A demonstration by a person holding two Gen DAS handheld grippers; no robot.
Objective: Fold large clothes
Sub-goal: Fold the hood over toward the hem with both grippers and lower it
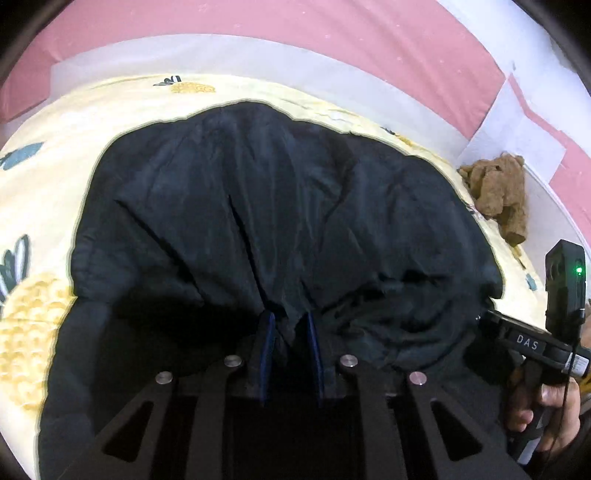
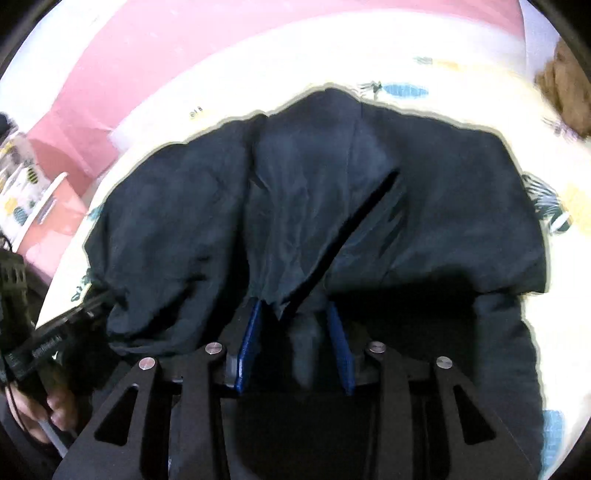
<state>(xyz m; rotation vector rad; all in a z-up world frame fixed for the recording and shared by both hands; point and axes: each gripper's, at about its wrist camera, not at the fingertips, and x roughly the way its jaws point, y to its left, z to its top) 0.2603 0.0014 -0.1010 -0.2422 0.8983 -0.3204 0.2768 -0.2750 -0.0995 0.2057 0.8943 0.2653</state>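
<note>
The left gripper (image 1: pixel 290 325) is angled downward, its blue pads (image 1: pixel 266 332) parted narrowly with dark fabric seen between them. The right gripper (image 2: pixel 295 314) is likewise tilted down, jaws spread wider around a fold.

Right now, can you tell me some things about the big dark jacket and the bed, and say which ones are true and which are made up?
1. The big dark padded jacket lies on a yellow patterned bedsheet. True.
2. A brown teddy bear sits on top of the jacket. False: it lies beside the jacket, near the wall.
3. Dark cloth sits between the blue fingers of the right gripper. True.
4. The wall behind the bed is green. False: it is pink.
</note>
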